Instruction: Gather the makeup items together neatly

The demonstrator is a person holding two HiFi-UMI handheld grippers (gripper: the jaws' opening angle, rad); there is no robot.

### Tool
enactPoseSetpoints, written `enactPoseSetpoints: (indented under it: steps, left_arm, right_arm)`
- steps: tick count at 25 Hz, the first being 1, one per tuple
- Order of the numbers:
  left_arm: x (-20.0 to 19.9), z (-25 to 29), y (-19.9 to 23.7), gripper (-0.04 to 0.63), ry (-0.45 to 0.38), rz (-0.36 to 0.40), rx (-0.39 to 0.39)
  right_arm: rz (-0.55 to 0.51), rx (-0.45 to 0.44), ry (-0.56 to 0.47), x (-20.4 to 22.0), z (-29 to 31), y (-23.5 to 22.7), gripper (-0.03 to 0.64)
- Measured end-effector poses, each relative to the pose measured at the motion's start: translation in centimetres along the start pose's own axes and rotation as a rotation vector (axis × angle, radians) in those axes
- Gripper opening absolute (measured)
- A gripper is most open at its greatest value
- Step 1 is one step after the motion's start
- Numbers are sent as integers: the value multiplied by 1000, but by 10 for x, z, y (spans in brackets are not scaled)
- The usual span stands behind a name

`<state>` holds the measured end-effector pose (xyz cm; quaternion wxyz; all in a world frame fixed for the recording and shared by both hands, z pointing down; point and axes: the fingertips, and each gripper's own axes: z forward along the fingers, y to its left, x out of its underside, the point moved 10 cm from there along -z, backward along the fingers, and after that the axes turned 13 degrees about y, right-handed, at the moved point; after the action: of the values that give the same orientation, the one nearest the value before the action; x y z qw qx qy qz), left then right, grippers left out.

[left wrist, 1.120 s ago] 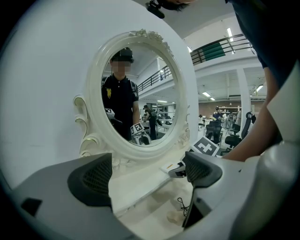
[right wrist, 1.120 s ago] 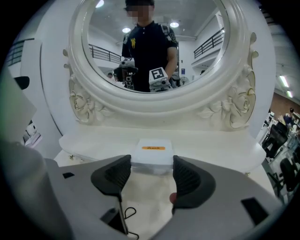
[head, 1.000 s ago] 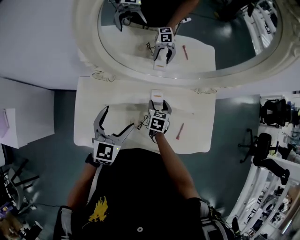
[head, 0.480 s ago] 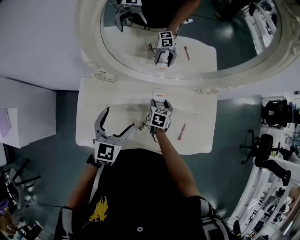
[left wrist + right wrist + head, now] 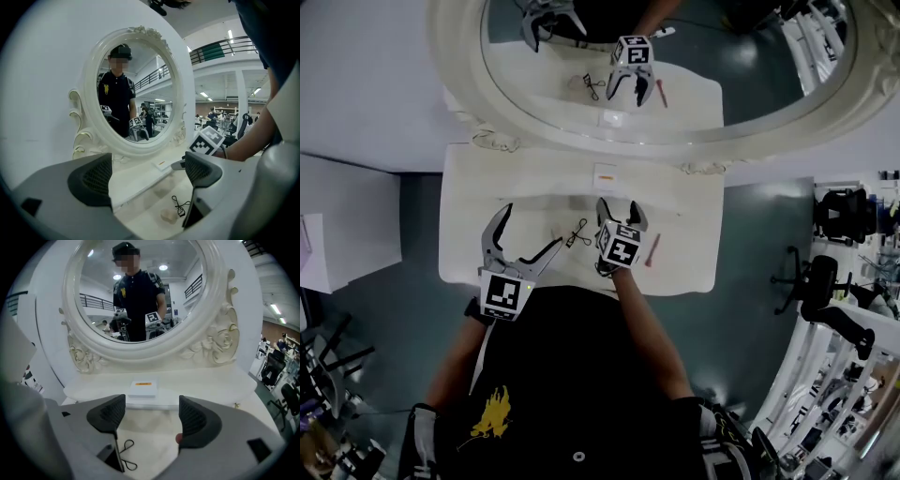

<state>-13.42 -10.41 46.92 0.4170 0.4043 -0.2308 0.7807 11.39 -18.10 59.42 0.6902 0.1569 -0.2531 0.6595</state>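
a flat white box [image 5: 606, 174] with an orange mark lies on the raised ledge [image 5: 534, 180] at the back of the worktop [image 5: 684, 225]. a black wire curler [image 5: 577, 234] with two loop handles lies flat nearer the front, left of centre. a slim pink stick [image 5: 652, 250] lies to its right, well apart. a pale round puff [image 5: 168, 215] sits just beside the curler.

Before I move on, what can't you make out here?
Pink stick: head view, too small to identify; right gripper view, mostly behind the right hand-held gripper, whose empty jaws have just been opening.
Black looped tool: right gripper view, partly behind its other jaw.
Pale lump: left gripper view, blurred, kind unclear.
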Motion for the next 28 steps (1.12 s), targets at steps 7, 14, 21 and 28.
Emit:
enactPoseSetpoints:
  steps: [7,14,21,28]
  left_arm:
    - [20,-2,7,491,36,-112,25]
    - [38,-32,28,491,43,-138,-43]
    - [55,-45,44,491,45,-165,-83]
    - [64,-47,49,491,58,-159,-59]
  right_arm:
    - [-190,-228,128,55,-7,23,233]
    - [-464,-439,420,57,36,89,178]
    - [-570,-332,587,83,52,107,63]
    - [-406,-336,477,78,31,102,14]
